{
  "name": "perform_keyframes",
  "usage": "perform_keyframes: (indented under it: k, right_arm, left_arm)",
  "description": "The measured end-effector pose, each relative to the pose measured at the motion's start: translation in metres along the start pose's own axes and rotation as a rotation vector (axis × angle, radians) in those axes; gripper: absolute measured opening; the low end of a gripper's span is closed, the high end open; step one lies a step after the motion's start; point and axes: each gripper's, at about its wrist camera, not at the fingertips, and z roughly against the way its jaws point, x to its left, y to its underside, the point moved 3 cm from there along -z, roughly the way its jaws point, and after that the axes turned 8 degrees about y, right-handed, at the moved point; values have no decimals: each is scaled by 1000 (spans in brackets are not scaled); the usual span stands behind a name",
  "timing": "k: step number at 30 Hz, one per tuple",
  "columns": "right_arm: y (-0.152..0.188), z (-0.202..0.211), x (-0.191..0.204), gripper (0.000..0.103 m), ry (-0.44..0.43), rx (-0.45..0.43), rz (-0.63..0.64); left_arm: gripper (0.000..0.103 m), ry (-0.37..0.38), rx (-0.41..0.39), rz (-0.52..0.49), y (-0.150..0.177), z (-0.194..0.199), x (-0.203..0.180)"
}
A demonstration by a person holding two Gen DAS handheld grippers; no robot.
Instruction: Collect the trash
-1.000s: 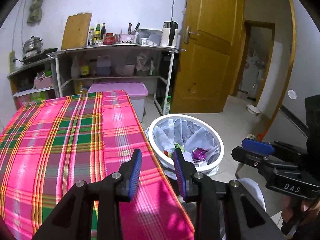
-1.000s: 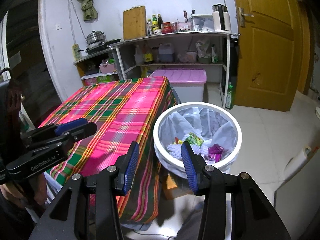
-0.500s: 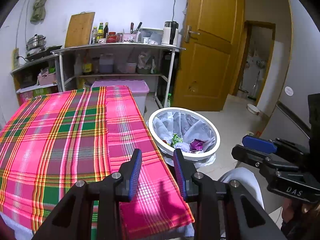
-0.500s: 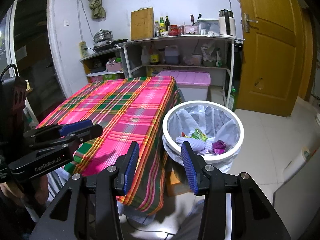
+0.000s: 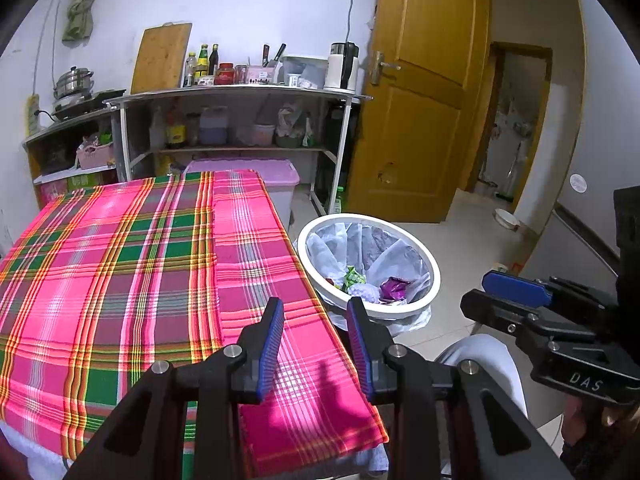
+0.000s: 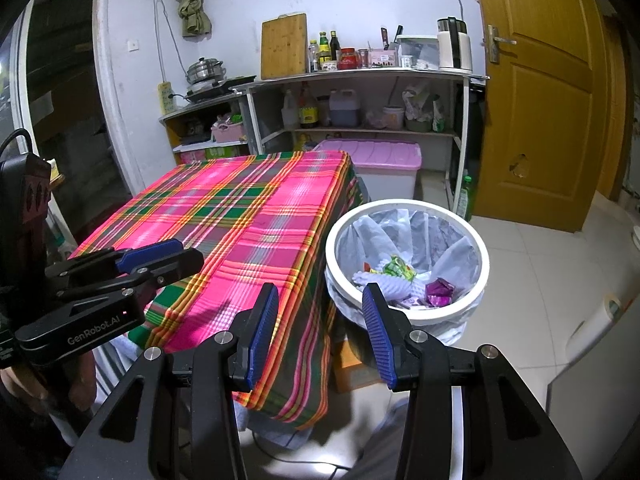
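A white round bin [image 5: 430, 270] [image 6: 406, 204] with a grey liner stands on the floor beside the table's right edge. Inside it lie a green wrapper [image 5: 354, 277] [image 6: 396, 269], a purple wrapper [image 5: 394, 288] [image 6: 439, 291] and white crumpled paper [image 6: 378, 283]. My left gripper [image 5: 315, 314] hovers open and empty over the near right corner of the pink plaid tablecloth [image 5: 140, 264] [image 6: 248, 216]. My right gripper [image 6: 320, 300] is open and empty too, above the table's corner and the bin's near rim. Each gripper also shows in the other's view: right gripper [image 5: 516, 292], left gripper [image 6: 160, 258].
A metal shelf rack [image 5: 240, 92] [image 6: 360, 76] with bottles, jars and a cutting board lines the far wall. A purple-lidded storage box [image 5: 276, 176] [image 6: 376, 152] sits under it. A yellow wooden door [image 5: 416, 92] [image 6: 540, 92] stands at right, with tiled floor in front.
Both grippers pulled back from the table and bin over the first half second, so more of the cloth and floor shows. Since then nothing has moved; jaws unchanged.
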Motion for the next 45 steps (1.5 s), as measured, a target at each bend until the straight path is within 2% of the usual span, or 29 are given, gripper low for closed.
perform_keyframes:
  k: [45]
  right_arm:
    - [2, -4, -1, 45, -1, 10, -1]
  left_arm:
    - [32, -15, 12, 14, 6, -2, 3]
